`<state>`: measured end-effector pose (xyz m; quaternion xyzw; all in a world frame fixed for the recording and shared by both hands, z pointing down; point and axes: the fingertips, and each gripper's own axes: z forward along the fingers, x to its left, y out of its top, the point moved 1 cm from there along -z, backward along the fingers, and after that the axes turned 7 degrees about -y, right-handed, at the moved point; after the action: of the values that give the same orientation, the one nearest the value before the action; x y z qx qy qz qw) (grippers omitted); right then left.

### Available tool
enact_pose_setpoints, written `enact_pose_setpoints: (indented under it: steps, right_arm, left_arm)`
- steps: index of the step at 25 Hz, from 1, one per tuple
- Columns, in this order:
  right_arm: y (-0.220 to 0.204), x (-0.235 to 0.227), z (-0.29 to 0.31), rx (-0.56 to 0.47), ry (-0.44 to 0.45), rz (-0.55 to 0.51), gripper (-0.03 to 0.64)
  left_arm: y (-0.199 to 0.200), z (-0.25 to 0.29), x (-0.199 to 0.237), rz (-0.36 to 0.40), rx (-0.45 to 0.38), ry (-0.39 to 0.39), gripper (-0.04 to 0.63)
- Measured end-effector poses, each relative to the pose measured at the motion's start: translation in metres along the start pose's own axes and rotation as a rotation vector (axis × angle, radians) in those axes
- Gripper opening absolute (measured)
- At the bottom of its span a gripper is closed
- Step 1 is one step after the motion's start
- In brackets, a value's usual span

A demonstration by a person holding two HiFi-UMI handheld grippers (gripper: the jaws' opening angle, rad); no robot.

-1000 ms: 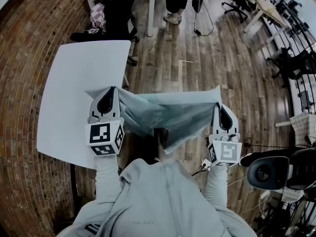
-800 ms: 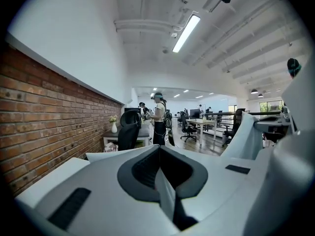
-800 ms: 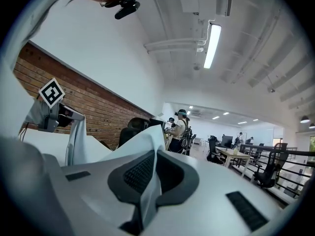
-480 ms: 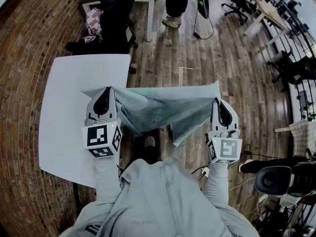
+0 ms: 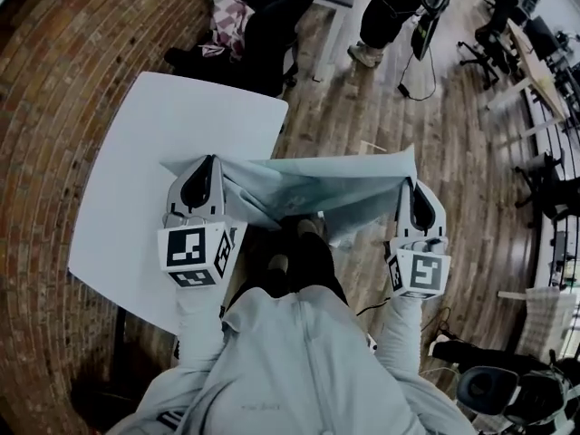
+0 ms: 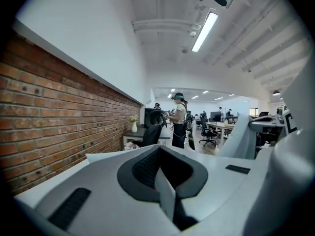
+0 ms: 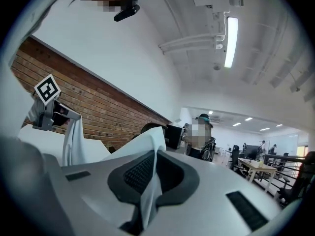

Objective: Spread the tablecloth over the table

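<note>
A pale blue-grey tablecloth [image 5: 317, 187] hangs stretched between my two grippers, sagging in folds at its middle over the wooden floor. My left gripper [image 5: 208, 166] is shut on the cloth's left corner, above the right part of the white table [image 5: 136, 179]. My right gripper [image 5: 410, 188] is shut on the other corner, out over the floor. In the left gripper view a thin fold of tablecloth [image 6: 166, 193] is pinched between the dark pads. In the right gripper view the tablecloth [image 7: 149, 186] runs up through the shut jaws, its corner sticking out above.
A brick wall [image 6: 59, 112] runs along the table's far side. Behind the table stand a dark office chair [image 5: 272, 25], a second table with a pink bundle [image 5: 228, 18] and a standing person [image 5: 390, 7]. Cables lie on the floor; desks and chairs [image 5: 507, 34] fill the right.
Both grippers have carried the cloth sideways toward the white table. The left gripper now sits further over the tabletop, and the cloth sags less between them.
</note>
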<state>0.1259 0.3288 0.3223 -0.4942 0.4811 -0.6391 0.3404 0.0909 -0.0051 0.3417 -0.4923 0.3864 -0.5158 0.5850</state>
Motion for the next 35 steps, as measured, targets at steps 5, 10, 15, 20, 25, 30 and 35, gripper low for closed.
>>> enact_pose_setpoints:
  steps: [5, 10, 15, 20, 25, 30, 35]
  right_arm:
    - [0.006, 0.013, 0.061, -0.039, 0.106, -0.012, 0.023]
    - [0.016, 0.036, 0.152, -0.075, 0.291, -0.03, 0.023]
    - [0.03, 0.068, 0.227, -0.112, 0.474, -0.052, 0.023]
    - [0.046, 0.122, 0.278, -0.182, 0.68, -0.058, 0.023]
    - [0.055, 0.168, 0.301, -0.231, 0.849, -0.055, 0.023]
    - [0.059, 0.216, 0.298, -0.257, 0.994, -0.059, 0.023]
    - [0.064, 0.251, 0.288, -0.279, 1.095, -0.085, 0.023]
  left_arm:
    - [-0.004, -0.004, 0.03, -0.042, -0.004, 0.131, 0.025]
    - [-0.006, -0.006, 0.067, -0.101, 0.006, 0.341, 0.025]
    - [-0.01, -0.01, 0.083, -0.146, 0.021, 0.529, 0.025]
    - [-0.023, -0.042, 0.088, -0.201, 0.028, 0.758, 0.025]
    - [-0.033, -0.081, 0.073, -0.237, 0.043, 0.96, 0.025]
    - [-0.043, -0.14, 0.055, -0.269, 0.049, 1.168, 0.025]
    - [-0.049, -0.197, 0.038, -0.292, 0.057, 1.348, 0.025]
